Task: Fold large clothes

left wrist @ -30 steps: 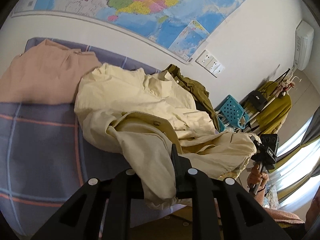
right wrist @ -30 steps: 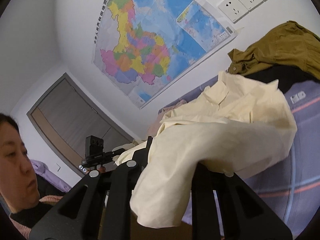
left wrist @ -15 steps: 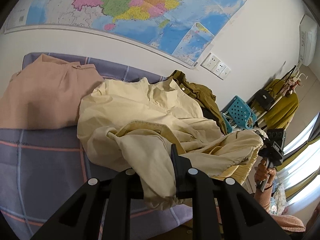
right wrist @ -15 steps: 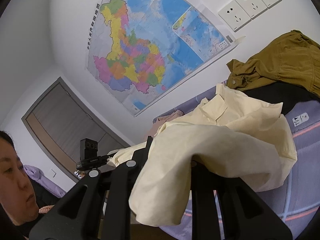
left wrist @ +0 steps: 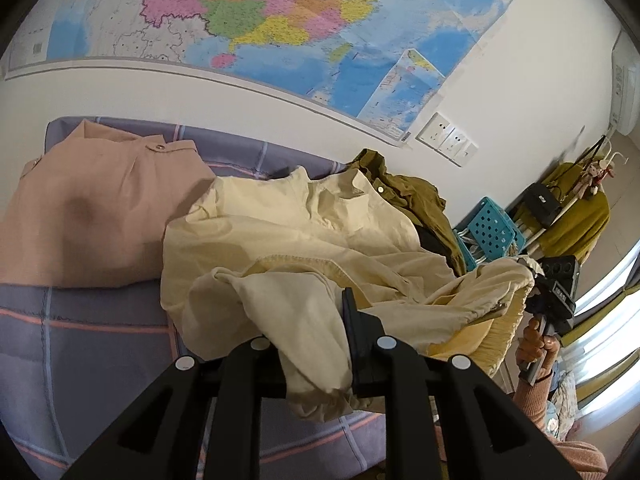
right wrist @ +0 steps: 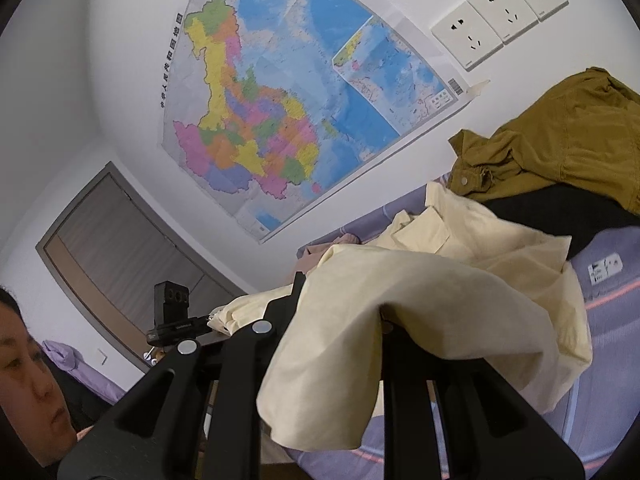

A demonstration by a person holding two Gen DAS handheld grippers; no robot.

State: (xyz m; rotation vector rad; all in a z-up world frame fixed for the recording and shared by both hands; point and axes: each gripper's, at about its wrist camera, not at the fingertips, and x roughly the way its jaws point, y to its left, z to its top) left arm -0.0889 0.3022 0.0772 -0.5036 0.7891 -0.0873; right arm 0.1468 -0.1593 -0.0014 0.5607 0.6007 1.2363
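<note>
Left wrist view: cream-yellow shirt [left wrist: 304,240] heaped on the purple plaid bedcover [left wrist: 80,340], collar toward the wall, one bunched end pinched in the left gripper [left wrist: 316,344], fabric spilling down between and over the black fingers. Far end of the same shirt stretched to the right and clamped in the right gripper [left wrist: 532,284], held up off the bed by a hand in a pink sleeve. Right wrist view: shirt [right wrist: 440,280] draped thickly over the right gripper [right wrist: 340,336], a fold hanging down in front and hiding the fingertips; fabric clearly gripped there, jaw gap itself covered. Left gripper [right wrist: 212,320] also seen from this side, clenched on the shirt's other end, small camera block on top. Just beside the shirt to the left, a pink garment [left wrist: 88,216] lying flat on the bedcover, edge tucked under the cream cloth. Behind the collar, an olive-brown jacket [right wrist: 560,148] crumpled against the wall on top of something black. On the wall above, a large coloured map [right wrist: 288,112] and a row of white sockets [right wrist: 500,12]. Farther right, a teal perforated stool [left wrist: 492,232] and a rack with a mustard garment [left wrist: 576,216].
</note>
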